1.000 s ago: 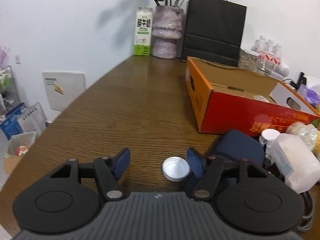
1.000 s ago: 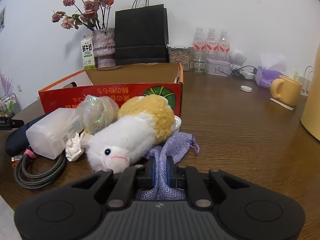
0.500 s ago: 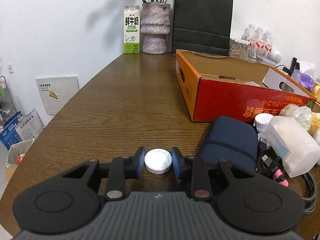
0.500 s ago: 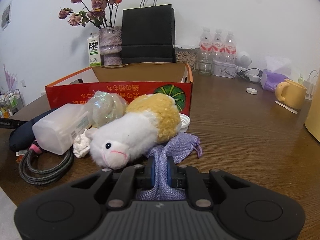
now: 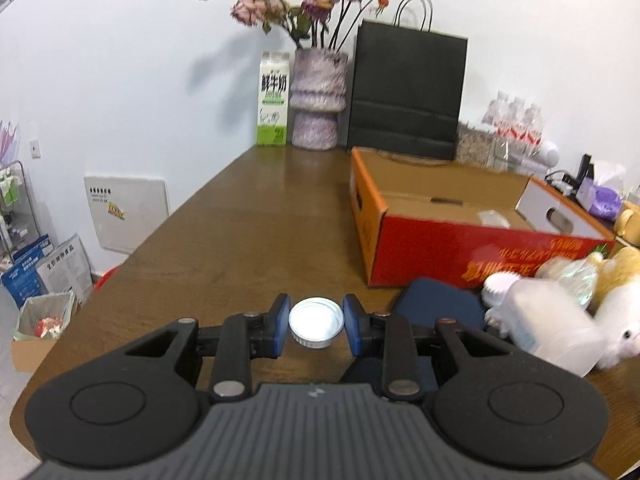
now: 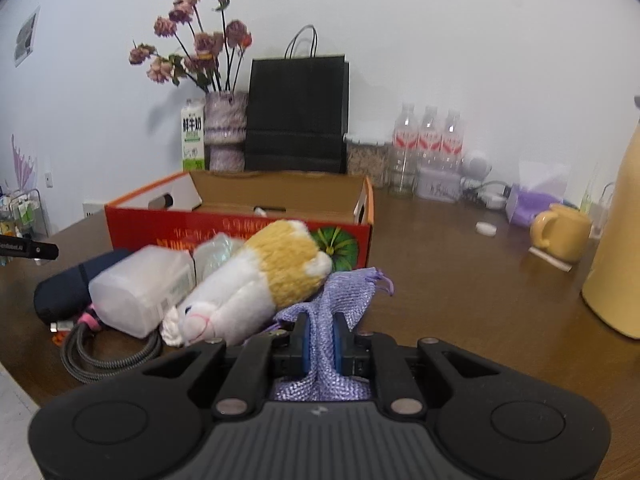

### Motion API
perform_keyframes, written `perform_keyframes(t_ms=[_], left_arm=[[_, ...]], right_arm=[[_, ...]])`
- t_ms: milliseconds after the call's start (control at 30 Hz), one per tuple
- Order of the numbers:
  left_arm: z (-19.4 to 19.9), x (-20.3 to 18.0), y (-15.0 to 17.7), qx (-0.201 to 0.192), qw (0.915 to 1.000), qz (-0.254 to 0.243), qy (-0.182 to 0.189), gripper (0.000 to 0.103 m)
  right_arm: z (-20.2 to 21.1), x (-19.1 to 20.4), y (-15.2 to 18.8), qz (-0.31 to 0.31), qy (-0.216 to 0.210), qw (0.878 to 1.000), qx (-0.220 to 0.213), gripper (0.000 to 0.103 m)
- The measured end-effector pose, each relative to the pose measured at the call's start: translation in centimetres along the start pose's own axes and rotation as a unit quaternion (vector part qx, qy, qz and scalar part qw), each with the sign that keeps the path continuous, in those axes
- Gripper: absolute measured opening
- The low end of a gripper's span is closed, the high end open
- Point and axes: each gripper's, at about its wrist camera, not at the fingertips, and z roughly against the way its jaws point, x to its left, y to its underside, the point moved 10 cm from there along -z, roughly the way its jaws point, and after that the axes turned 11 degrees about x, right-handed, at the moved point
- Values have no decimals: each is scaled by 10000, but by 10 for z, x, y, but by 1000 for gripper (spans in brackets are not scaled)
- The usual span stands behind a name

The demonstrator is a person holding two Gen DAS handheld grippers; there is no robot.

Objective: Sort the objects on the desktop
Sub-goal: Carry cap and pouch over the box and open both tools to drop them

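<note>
My left gripper (image 5: 316,322) is shut on a white round lid (image 5: 316,323), held just above the brown table (image 5: 248,240). In the right wrist view, my right gripper (image 6: 319,340) is shut on a purple mesh pouch (image 6: 348,292), which is lifted off the table and rests against a white and yellow plush toy (image 6: 260,284). An open red cardboard box (image 5: 460,236) (image 6: 240,220) stands behind both. The plush toy (image 5: 616,300) shows blurred at the right of the left wrist view.
Near the box lie a dark blue case (image 5: 440,308) (image 6: 68,288), a translucent plastic container (image 6: 140,292), a coiled braided cable (image 6: 108,356) and a crumpled clear bag (image 6: 216,252). A yellow mug (image 6: 560,236), water bottles (image 6: 428,140), black paper bag (image 6: 296,116), flower vase (image 5: 318,100) and milk carton (image 5: 274,100) stand at the back.
My left gripper closed on the white lid and raised it off the table. My right gripper rose with the purple pouch, pulling it up beside the plush toy.
</note>
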Motion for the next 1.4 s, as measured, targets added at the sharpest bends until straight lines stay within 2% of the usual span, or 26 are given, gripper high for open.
perform_keyframes(t_ms=[400,733,1167,1300,1400], left_arm=[[18,-35,-25,-352,9991,-104,224,29],[9,-73,-64,-620,9969,-203,437,29],[-43,-121,-144,-854,9950,-129,498,29],[-70,-129,-160,-818,9959,-55,383,29],[-91,-133,-164,-727,9969,25,285,29]], right_arm=[[19,-5,-36,102,107,9987,-486,10],[1,-3,-97,91,17,9956,-937,10],[-87,19,-187,-143,-544,9936,-984,10],[-123,19,-203,-273,-640,9940,-843,10],[-152,15,-202,-471,-669,9946,-634,10]])
